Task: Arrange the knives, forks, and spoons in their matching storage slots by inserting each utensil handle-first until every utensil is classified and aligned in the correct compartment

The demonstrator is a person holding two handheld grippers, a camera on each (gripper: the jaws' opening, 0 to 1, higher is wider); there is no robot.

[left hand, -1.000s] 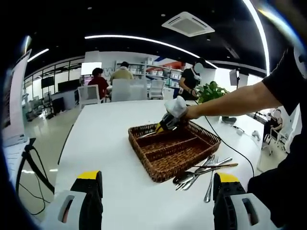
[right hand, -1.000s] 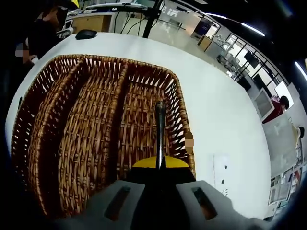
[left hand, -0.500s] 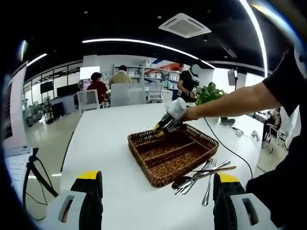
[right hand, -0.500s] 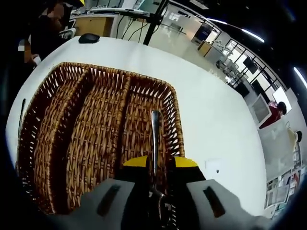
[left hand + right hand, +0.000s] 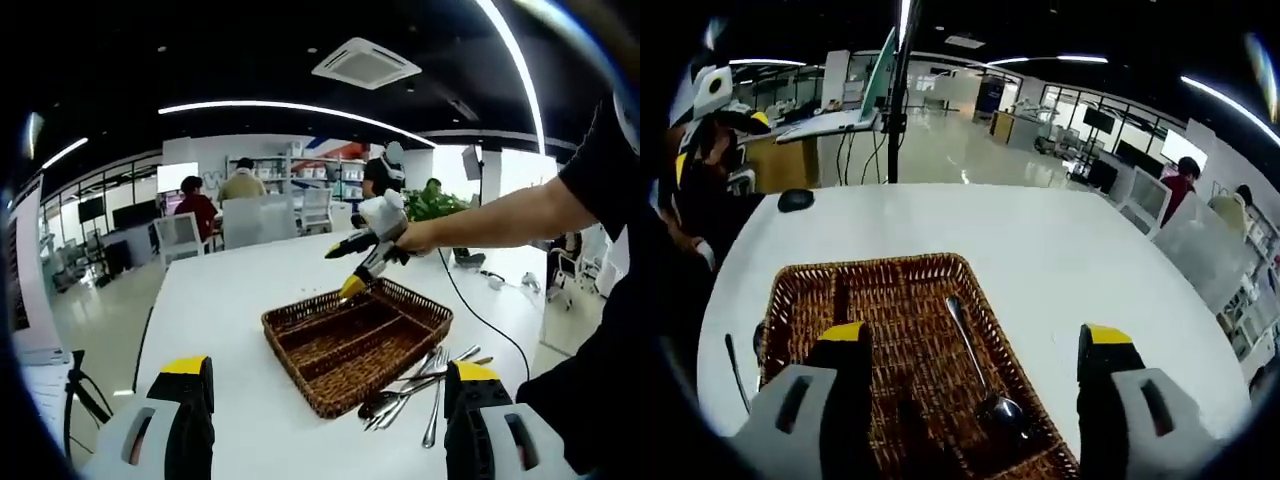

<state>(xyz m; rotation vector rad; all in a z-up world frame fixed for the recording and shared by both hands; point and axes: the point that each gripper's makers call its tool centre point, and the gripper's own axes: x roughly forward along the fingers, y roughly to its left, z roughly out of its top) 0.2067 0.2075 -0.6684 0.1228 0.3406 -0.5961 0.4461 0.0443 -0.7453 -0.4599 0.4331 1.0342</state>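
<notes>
Wicker tray [image 5: 300, 325] on white table [image 5: 230, 290], long dividers splitting it into compartments. Spoon [image 5: 978, 372] inside tray's outer compartment, lying lengthwise, bowl toward right gripper [image 5: 970, 360]. Right gripper above tray's far edge in left gripper view, jaws apart, nothing between them. Loose cutlery pile [image 5: 425, 375] on table, just beside tray's near right side. Left gripper [image 5: 325, 425] near table edge, before tray, jaws apart. Computer mouse [image 5: 795, 200] on table beyond tray.
</notes>
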